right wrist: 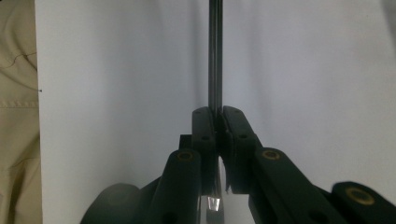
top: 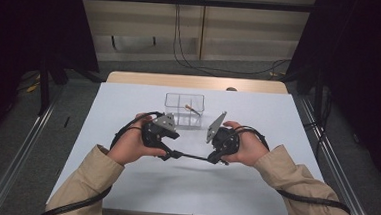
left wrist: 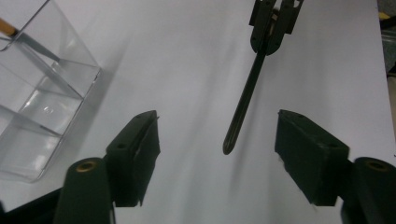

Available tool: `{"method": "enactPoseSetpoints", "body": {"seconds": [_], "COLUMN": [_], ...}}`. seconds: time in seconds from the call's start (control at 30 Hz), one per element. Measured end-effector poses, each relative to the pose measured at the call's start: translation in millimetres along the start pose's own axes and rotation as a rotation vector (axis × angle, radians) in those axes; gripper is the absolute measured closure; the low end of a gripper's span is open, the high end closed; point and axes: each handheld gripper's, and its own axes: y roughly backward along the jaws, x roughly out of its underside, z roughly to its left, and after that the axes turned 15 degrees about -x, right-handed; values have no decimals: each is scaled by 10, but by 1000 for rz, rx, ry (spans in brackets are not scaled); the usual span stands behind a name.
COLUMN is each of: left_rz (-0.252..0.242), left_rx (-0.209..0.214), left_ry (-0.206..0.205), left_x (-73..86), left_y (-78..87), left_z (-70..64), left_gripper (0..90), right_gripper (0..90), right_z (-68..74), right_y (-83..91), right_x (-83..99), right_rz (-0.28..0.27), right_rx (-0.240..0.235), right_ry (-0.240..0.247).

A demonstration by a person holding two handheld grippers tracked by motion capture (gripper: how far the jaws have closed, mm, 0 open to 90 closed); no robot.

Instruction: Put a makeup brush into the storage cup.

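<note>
Your right tongs [top: 214, 158] clamp one end of a dark rod [top: 194, 157], held above the table's [top: 129, 98] near middle. Its long axis runs straight toward your left tongs [left wrist: 217, 140], which gape wide with the free tip between the jaws. Beyond sits a clear box [top: 184, 109].

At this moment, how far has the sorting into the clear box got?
Done: one orange-tipped stick lies in the clear plastic divided box. In hand: the right gripper clamps a thin dark rod, offering it between the left gripper's open jaws. Left: the handover and placing the rod in the box.
</note>
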Motion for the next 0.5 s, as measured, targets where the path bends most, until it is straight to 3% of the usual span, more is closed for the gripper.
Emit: {"method": "enactPoseSetpoints", "body": {"seconds": [0.17,0.23,0.5], "left_rz": [41,52,85], "left_rx": [16,12,30], "left_ry": [-44,-73,-104], "left_x": [-46,-61,-85], "left_y": [-37,-46,-126], "left_z": [-18,-22,-69], "left_gripper": [456,473,538], "right_gripper": [843,844,843], "right_z": [6,5,26], "right_y": [-1,5,8], "right_x": [-12,-15,-44], "right_rz": [0,-4,-7], "right_rx": [-5,-8,-8], "right_ry": [2,10,22]}}
